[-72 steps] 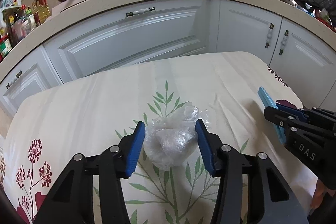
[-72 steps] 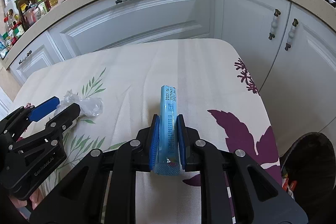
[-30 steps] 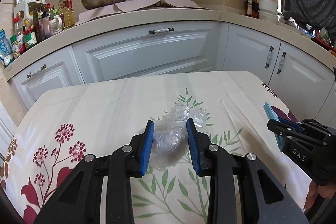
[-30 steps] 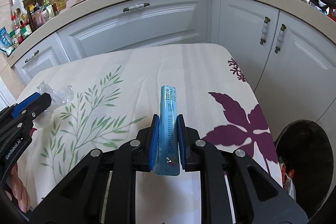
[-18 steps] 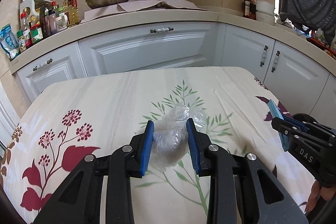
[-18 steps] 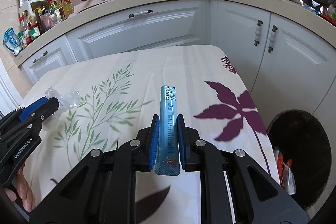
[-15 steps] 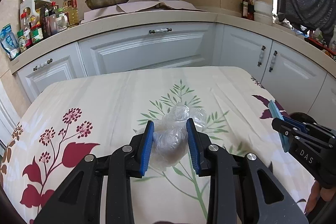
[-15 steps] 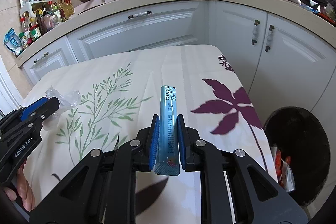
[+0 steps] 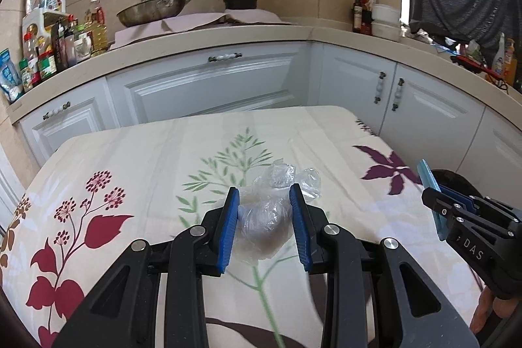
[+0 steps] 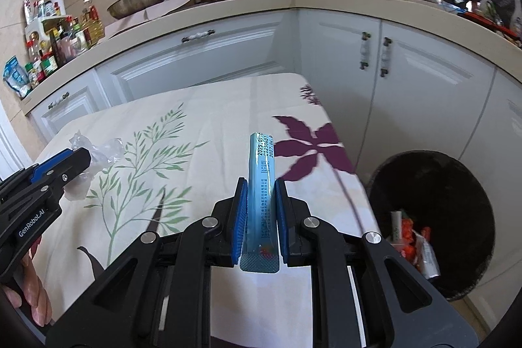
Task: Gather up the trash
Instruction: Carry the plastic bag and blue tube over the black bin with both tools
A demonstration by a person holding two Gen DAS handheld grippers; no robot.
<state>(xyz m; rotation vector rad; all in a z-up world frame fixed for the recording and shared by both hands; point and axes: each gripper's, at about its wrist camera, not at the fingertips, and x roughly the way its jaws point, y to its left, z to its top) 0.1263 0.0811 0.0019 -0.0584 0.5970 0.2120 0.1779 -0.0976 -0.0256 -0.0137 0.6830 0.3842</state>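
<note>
Crinkled clear plastic wrap (image 9: 266, 211) fills the centre of the left wrist view, pinched between the blue pads (image 9: 228, 229) of the left gripper (image 9: 265, 196), whose jaws press in on its two sides while loose folds of it puff out beyond the tips. Below it spreads a cream tablecloth (image 9: 146, 165) printed with green sprigs, red flowers at lower left and a purple leaf at right. At the right edge of the frame the right gripper (image 9: 435, 206) comes in, with a thin blue packet (image 9: 428, 176) sticking up from its tips. White cabinets (image 9: 202, 87) curve across the middle of the frame under a pale counter, where a steel wok (image 9: 150, 12) and a dark pot (image 9: 239, 0) sit at upper centre and bottles and jars crowd the upper left. In the right wrist view, the right gripper (image 10: 259, 185) has its jaws closed tight on the blue packet (image 10: 261, 178), which stands on edge between the pads and shows printed dates near its far end. The packet hangs over the tablecloth (image 10: 202, 119) near the table's right edge. At lower right, just beside that edge, a black trash bin (image 10: 434, 217) stands open on the floor with red and white wrappers inside. At the left edge the left gripper (image 10: 78, 154) appears, the clear wrap (image 10: 94, 155) bunched at its tips, and fingers (image 10: 32, 292) of the person's hand show at lower left.
</note>
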